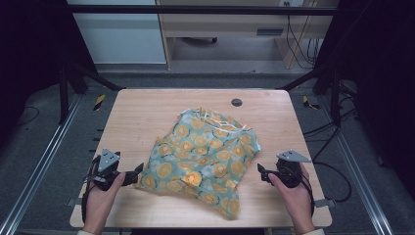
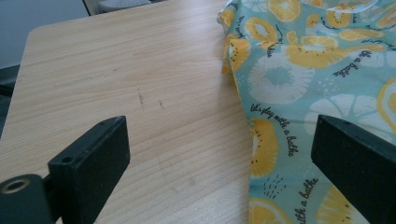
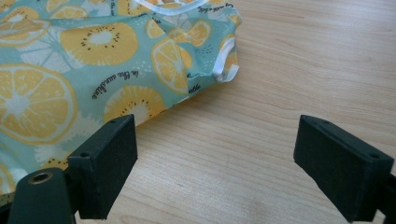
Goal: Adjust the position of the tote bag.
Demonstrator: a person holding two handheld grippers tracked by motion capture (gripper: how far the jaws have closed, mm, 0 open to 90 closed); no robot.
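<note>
Wooden table (image 1: 147, 112) held a crumpled fruit-print cloth (image 1: 203, 159) at frame centre. At lower left, the left gripper (image 1: 138, 172) sat wide at its edge; at lower right, the right gripper (image 1: 261, 173) gaped wide just beside it.

The pale rectangular wooden table (image 1: 147, 117) has a smooth, matt, fine-grained top with a few faint dark scuffs. The teal cloth garment printed with yellow citrus slices (image 1: 205, 156) looks soft, thin and matt, creased, with white trim at its hems.
</note>
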